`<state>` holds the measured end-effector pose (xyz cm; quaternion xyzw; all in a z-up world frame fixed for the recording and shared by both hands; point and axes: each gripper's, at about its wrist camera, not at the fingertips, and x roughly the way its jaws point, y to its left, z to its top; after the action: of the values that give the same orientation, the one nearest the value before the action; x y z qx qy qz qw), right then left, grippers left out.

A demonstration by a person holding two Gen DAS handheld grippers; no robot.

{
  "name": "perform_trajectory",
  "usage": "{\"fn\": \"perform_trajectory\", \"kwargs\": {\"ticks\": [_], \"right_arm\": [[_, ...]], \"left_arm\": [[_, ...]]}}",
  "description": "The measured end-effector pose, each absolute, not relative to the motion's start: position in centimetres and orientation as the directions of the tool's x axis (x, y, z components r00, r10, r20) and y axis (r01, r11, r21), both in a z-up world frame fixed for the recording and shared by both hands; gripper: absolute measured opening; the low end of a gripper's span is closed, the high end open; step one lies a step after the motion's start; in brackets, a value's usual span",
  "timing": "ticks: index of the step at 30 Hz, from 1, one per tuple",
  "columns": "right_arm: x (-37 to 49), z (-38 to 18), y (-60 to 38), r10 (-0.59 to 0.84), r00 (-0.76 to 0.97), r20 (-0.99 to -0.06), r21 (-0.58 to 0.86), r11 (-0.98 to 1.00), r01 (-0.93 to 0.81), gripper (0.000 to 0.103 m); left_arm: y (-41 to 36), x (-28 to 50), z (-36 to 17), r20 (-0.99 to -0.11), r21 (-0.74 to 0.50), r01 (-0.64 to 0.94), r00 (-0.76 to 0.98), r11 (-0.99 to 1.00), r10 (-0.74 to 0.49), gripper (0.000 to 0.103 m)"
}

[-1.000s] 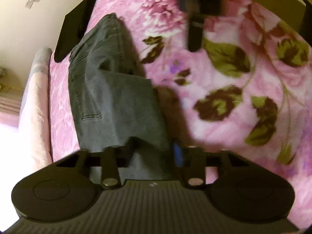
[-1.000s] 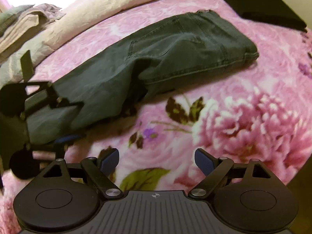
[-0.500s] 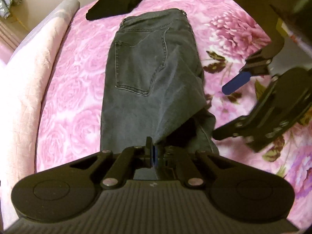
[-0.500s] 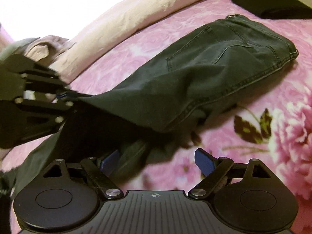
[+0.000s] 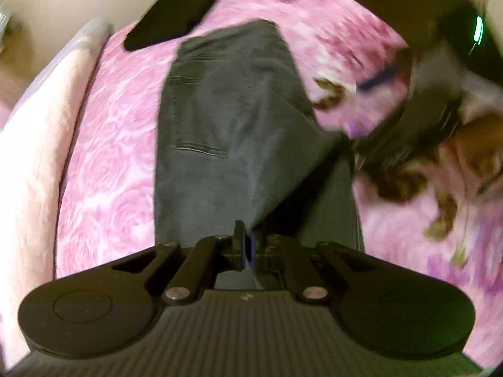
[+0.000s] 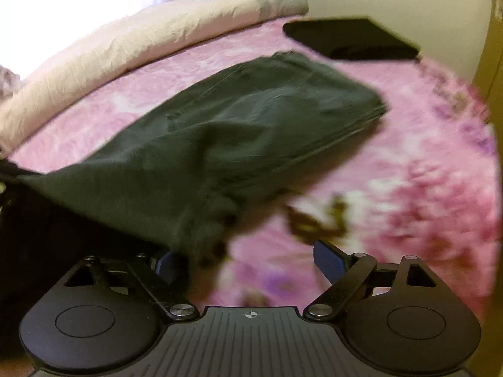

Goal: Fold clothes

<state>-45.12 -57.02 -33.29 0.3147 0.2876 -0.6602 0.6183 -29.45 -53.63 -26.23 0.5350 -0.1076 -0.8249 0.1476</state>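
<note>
left gripper (image 5: 248,246) pinching dark grey jeans (image 5: 239,119) hem at lower centre, right gripper (image 6: 248,259) spread wide over pink floral blanket (image 6: 408,188)

Both cameras ride just behind their fingers, tilted steeply down, close over the bed. The left view looks along the dark jeans (image 5: 239,132) toward twelve o'clock; the right view crosses them from five toward eleven. Both share jeans, pink blanket (image 6: 393,188) and black folded item (image 5: 176,12).
</note>
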Motion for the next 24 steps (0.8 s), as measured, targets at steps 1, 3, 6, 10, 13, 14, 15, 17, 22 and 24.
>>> {"fn": "perform_trajectory", "kwargs": {"ticks": [1, 3, 6, 10, 13, 14, 15, 17, 22, 24], "right_arm": [[-45.3, -33.1, -56.5, -0.631, -0.067, -0.773, -0.028, -0.071, 0.997, 0.087], [-45.7, -32.8, -55.7, -0.62, -0.116, -0.776, -0.092, -0.069, 0.993, 0.087], [-45.8, -32.8, -56.0, -0.612, -0.016, -0.791, -0.023, 0.005, 1.0, 0.086], [-44.0, -33.3, -56.1, -0.624, 0.102, -0.775, 0.011, 0.148, 0.989, 0.086], [-44.0, -33.5, -57.3, -0.646, 0.126, -0.752, 0.023, 0.165, 0.986, 0.062], [-44.2, -33.5, -57.7, -0.64, 0.135, -0.756, 0.03, 0.173, 0.985, 0.051], [-44.4, -33.5, -58.1, -0.634, 0.144, -0.759, 0.036, 0.18, 0.983, 0.04], [-44.7, -33.3, -58.1, -0.619, 0.146, -0.772, 0.032, 0.192, 0.981, 0.021], [-46.8, -32.4, -56.0, -0.552, 0.151, -0.82, 0.087, 0.141, 0.986, 0.007], [-47.6, -32.3, -55.6, -0.516, 0.157, -0.842, 0.121, 0.102, 0.987, 0.007]], "left_arm": [[-52.6, -29.5, -27.1, -0.855, 0.356, 0.08, -0.374, -0.931, -0.359, 0.003], [-50.8, -29.6, -28.9, -0.858, 0.399, -0.001, -0.355, -0.917, -0.372, 0.003], [-49.8, -29.4, -30.5, -0.856, 0.422, -0.016, -0.338, -0.907, -0.392, 0.003], [-50.4, -29.3, -30.9, -0.857, 0.41, 0.044, -0.323, -0.911, -0.402, 0.003], [-50.6, -29.5, -31.1, -0.859, 0.408, 0.043, -0.319, -0.912, -0.4, 0.003], [-50.6, -29.5, -31.1, -0.859, 0.409, 0.041, -0.319, -0.912, -0.399, 0.003], [-50.5, -29.6, -31.2, -0.86, 0.406, 0.04, -0.321, -0.913, -0.397, 0.004], [-50.2, -29.7, -31.3, -0.862, 0.4, 0.026, -0.33, -0.916, -0.385, 0.005], [-48.3, -29.6, -32.2, -0.866, 0.411, -0.055, -0.336, -0.91, -0.371, 0.008], [-47.9, -29.3, -32.5, -0.868, 0.415, -0.065, -0.327, -0.908, -0.373, 0.012]]}}
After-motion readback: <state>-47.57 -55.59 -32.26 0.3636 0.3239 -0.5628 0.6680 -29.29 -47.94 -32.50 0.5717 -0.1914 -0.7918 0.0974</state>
